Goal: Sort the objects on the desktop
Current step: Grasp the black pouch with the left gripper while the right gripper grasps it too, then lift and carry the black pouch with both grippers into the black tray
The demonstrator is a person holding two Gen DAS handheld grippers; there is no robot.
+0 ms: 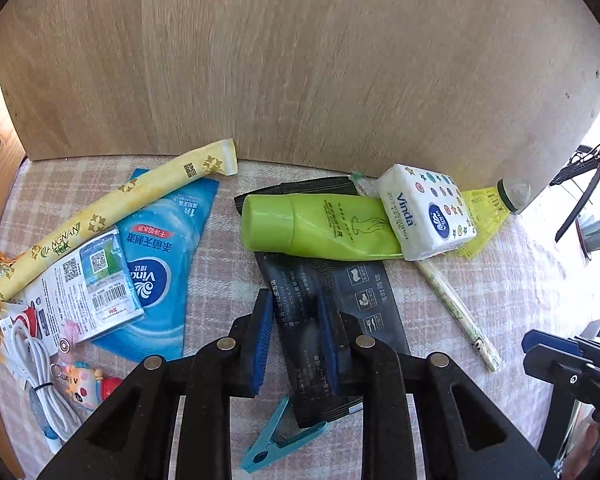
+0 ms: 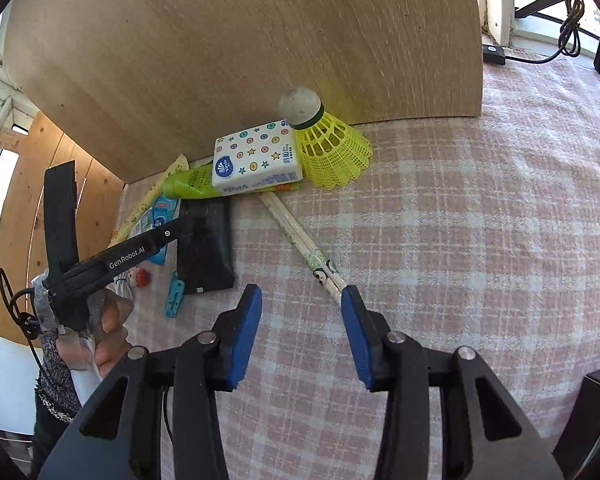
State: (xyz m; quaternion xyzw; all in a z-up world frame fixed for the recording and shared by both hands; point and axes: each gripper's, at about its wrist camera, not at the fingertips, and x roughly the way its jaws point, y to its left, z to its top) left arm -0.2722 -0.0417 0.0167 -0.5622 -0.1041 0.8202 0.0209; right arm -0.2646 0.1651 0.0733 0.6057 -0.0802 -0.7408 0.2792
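Note:
My left gripper [image 1: 296,322] is open, its blue pads on either side of a black packet [image 1: 328,312] that lies on the checked cloth; whether the pads touch it is unclear. Behind the packet lie a green tube [image 1: 312,226], a Vinda tissue pack [image 1: 424,212] resting on the tube, and a yellow shuttlecock [image 1: 488,212]. My right gripper [image 2: 302,312] is open and empty above the cloth, its right pad by the near end of wrapped chopsticks [image 2: 300,238]. The tissue pack [image 2: 258,156], the shuttlecock [image 2: 328,140] and the black packet [image 2: 206,248] also show in the right wrist view.
A wooden board [image 1: 300,60] stands behind the pile. To the left lie a yellow tea sachet [image 1: 112,216], a blue Vinda wipe packet [image 1: 164,264], a white cable [image 1: 40,380] and a small toy figure [image 1: 84,388]. A teal clothes peg [image 1: 280,440] lies near my left gripper.

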